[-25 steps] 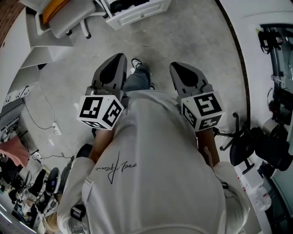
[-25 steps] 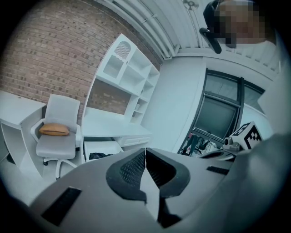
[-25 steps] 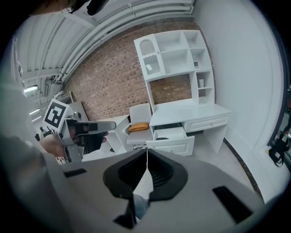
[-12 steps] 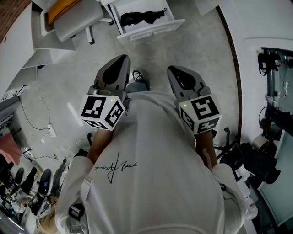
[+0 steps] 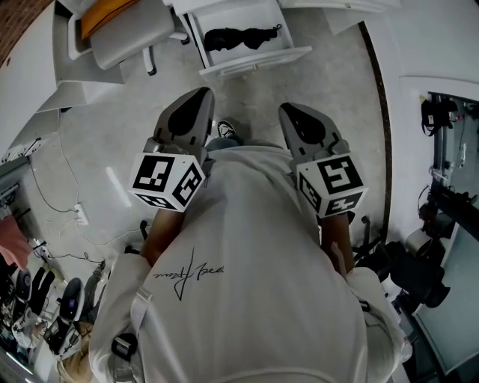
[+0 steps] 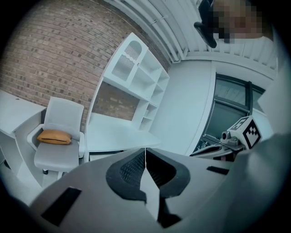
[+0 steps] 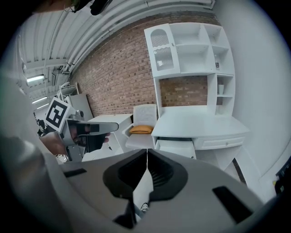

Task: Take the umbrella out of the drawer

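Note:
A black folded umbrella lies in an open white drawer at the top of the head view, on the floor side of a white desk. Both grippers are held out in front of the person's body, well short of the drawer. My left gripper is shut, its pads meeting with nothing between them. My right gripper is also shut and empty. In the right gripper view the open drawer shows under the desk top; the umbrella is hidden there.
A white chair with an orange cushion stands left of the drawer. The white desk with a shelf unit backs onto a brick wall. Cables trail on the floor at left; black stands crowd the right.
The drawer and umbrella have slid further down into the head view as the person moved toward the desk. Both grippers came along, still shut.

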A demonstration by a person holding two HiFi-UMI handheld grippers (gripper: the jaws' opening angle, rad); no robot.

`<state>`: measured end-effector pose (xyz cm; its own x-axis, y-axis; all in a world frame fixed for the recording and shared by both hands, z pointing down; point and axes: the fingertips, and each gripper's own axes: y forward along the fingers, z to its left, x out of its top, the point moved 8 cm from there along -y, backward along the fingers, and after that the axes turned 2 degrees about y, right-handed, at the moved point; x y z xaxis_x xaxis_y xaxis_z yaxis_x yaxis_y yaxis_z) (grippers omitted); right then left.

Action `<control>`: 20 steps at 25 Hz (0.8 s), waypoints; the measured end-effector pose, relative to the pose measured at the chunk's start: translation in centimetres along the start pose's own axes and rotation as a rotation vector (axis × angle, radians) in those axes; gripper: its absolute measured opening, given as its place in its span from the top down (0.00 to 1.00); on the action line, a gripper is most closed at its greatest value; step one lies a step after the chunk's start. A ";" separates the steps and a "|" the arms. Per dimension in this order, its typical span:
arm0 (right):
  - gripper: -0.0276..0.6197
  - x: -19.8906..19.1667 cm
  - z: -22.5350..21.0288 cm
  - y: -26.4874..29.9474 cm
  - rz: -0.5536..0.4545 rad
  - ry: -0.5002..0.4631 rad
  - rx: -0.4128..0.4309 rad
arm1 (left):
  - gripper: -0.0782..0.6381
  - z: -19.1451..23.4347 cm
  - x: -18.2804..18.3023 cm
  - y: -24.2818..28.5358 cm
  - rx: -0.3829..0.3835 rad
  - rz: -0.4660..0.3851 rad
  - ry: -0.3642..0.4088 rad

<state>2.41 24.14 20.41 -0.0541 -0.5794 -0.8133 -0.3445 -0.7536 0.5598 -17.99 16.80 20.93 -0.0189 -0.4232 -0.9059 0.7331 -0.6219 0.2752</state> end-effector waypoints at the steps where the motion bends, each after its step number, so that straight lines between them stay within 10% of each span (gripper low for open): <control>1: 0.92 0.2 0.0 0.3 0.004 -0.003 0.002 | 0.87 0.3 0.0 0.0 0.003 0.001 -0.003; 20: 0.92 3.4 -4.7 4.8 0.068 -0.063 0.111 | 0.87 2.2 0.6 3.6 0.116 0.013 -0.069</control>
<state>4.98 17.07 21.11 -0.1381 -0.6047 -0.7844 -0.4396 -0.6723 0.5957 -16.85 12.83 22.14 -0.0597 -0.4738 -0.8786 0.6502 -0.6863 0.3259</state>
